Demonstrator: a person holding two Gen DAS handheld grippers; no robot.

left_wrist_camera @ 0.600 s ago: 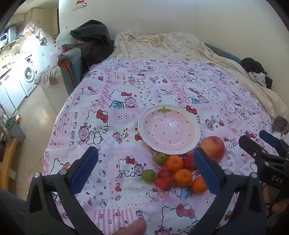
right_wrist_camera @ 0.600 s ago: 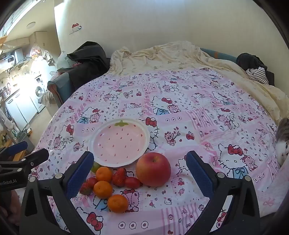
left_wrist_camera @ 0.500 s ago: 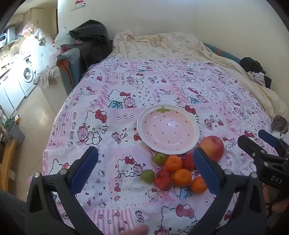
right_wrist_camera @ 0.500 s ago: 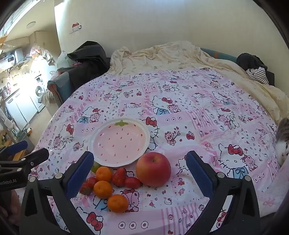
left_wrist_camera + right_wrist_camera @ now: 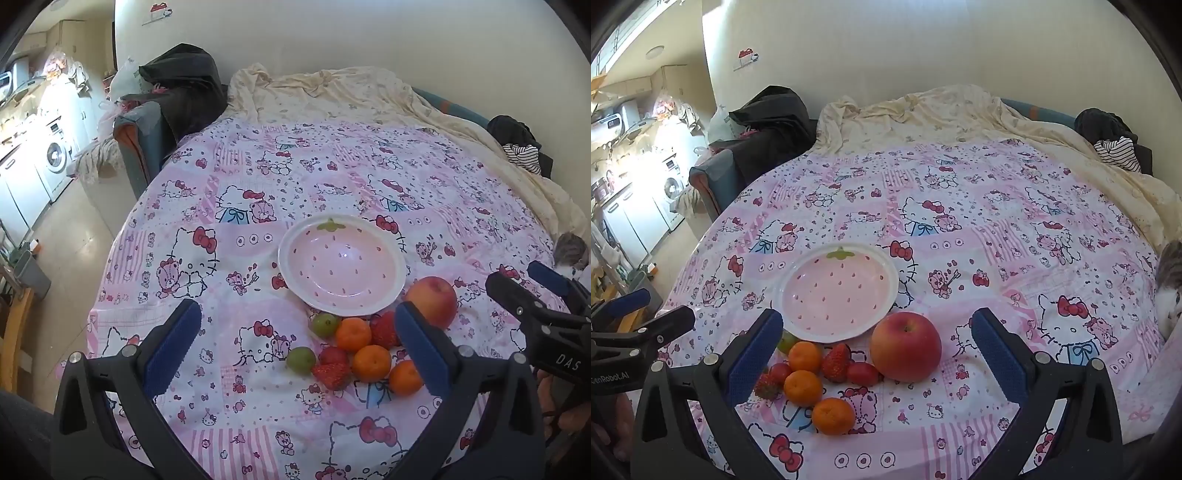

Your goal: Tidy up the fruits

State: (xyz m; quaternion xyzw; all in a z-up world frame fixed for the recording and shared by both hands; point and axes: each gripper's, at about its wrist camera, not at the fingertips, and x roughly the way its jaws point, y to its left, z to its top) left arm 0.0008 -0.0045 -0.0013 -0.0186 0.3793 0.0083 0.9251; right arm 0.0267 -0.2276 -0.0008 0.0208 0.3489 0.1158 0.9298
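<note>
A pink strawberry-pattern plate [image 5: 295,273] [image 5: 790,295] lies empty on the round table. Just in front of it sits a cluster of fruit: a big red apple [image 5: 432,301] [image 5: 905,347], three mandarins [image 5: 371,363] [image 5: 803,387], strawberries [image 5: 332,374] [image 5: 836,362] and two green fruits [image 5: 301,360]. My left gripper [image 5: 297,345] hovers open above the table, its fingers straddling the left part of the cluster. My right gripper [image 5: 877,350] hangs open too, with the apple and small fruits between its fingers but untouched. Each gripper shows at the edge of the other's view.
A pink cartoon-cat tablecloth [image 5: 258,184] covers the table. A cream blanket [image 5: 942,114] on a sofa lies behind it, with dark clothes [image 5: 184,85] on a chair at the back left. A cat [image 5: 1171,288] peeks in at the table's right edge. A kitchen is far left.
The left gripper's view has shifted slightly, with the plate and fruit a little nearer the picture's centre. A fingertip at the bottom edge has gone from view. The right gripper has stayed still.
</note>
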